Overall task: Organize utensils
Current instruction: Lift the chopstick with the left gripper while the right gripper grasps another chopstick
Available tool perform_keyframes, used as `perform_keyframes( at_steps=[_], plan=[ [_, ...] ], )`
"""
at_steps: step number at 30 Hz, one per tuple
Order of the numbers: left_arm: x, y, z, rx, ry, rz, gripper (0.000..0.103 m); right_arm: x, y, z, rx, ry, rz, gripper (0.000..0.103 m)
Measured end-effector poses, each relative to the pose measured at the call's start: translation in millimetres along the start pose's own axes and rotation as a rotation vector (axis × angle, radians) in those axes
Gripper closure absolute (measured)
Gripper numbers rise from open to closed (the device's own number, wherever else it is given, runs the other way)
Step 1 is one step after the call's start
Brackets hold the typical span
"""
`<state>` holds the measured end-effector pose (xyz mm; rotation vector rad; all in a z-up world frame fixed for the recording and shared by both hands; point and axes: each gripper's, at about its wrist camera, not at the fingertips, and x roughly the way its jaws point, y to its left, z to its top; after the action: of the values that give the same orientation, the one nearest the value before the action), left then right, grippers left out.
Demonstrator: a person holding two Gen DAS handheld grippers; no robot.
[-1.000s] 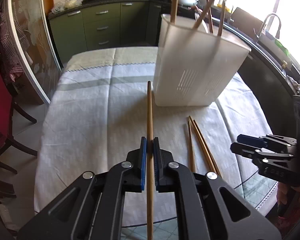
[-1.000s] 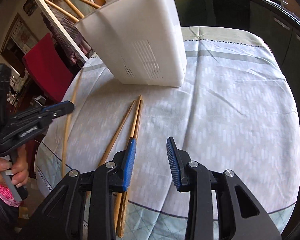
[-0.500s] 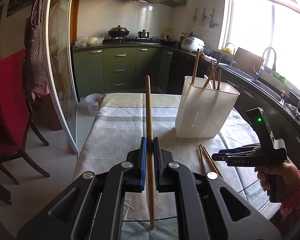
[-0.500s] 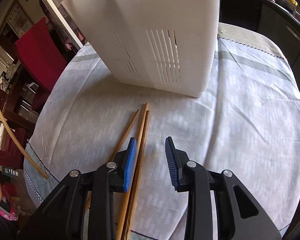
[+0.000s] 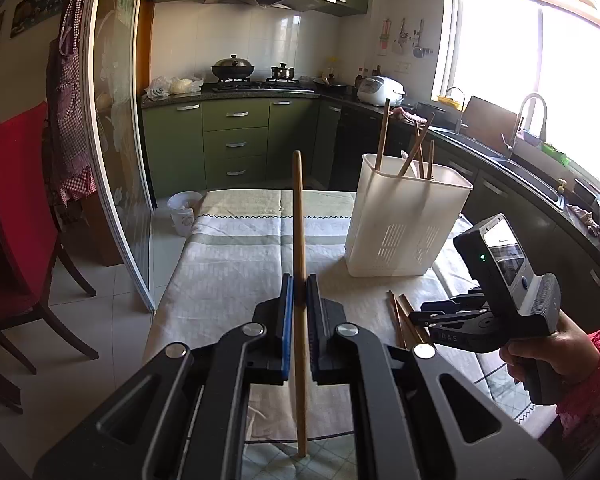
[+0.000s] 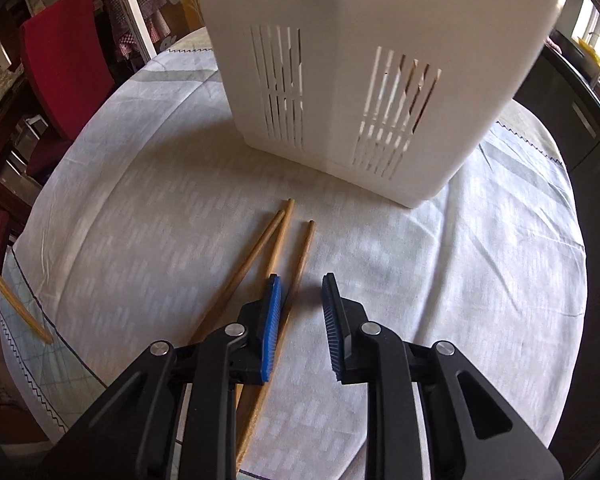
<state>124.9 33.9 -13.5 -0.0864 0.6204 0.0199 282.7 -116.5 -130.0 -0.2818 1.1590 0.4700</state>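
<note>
Left gripper [image 5: 297,312] clamped on long wooden chopstick [image 5: 298,216]; right gripper [image 6: 300,312] closing over three loose wooden chopsticks [image 6: 300,264] before white slotted plastic holder [image 6: 364,60], near table edge.

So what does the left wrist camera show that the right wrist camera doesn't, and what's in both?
Only the left wrist view shows the left gripper shut on a chopstick, the chopsticks standing in the holder, the hand holding the right gripper, and the kitchen counters.

Only the right wrist view shows the right gripper from behind, its jaws closing around one of three loose chopsticks without pressing it yet.

Both show the white utensil holder, the loose chopsticks, the tablecloth and the red chair.
</note>
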Motion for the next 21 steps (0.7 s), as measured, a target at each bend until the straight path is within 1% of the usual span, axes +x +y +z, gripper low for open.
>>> perform_keyframes(
  at_steps=[2, 5, 6, 7, 11, 13, 16, 21],
  plan=[
    [-1, -1, 0, 0.004, -0.002, 0.001, 0.097, 3, -2, 7, 0.024, 0.002, 0.004, 0.084],
    [-1, -1, 0, 0.008, -0.003, 0.004, 0.096, 5, 2, 13, 0.015, 0.000, -0.004, 0.084],
    [-1, 0, 0, 0.006, -0.003, 0.005, 0.096, 6, 2, 15, 0.012, 0.001, 0.001, 0.087],
    [-1, 0, 1, 0.004, -0.003, 0.005, 0.096, 6, 3, 15, 0.012, 0.002, 0.003, 0.094],
    [0, 2, 0, -0.001, -0.005, 0.005, 0.096, 5, -11, 10, 0.050, -0.003, 0.029, 0.097],
    [0, 2, 0, -0.003, -0.007, 0.002, 0.096, -3, -19, 7, 0.077, -0.036, 0.056, 0.097],
    [-1, 1, 0, -0.006, -0.007, -0.004, 0.096, -26, -34, -1, 0.126, -0.106, 0.096, 0.097],
    [-2, 2, 0, -0.007, -0.007, -0.015, 0.097, -82, -56, -22, 0.205, -0.271, 0.146, 0.097]
  ],
)
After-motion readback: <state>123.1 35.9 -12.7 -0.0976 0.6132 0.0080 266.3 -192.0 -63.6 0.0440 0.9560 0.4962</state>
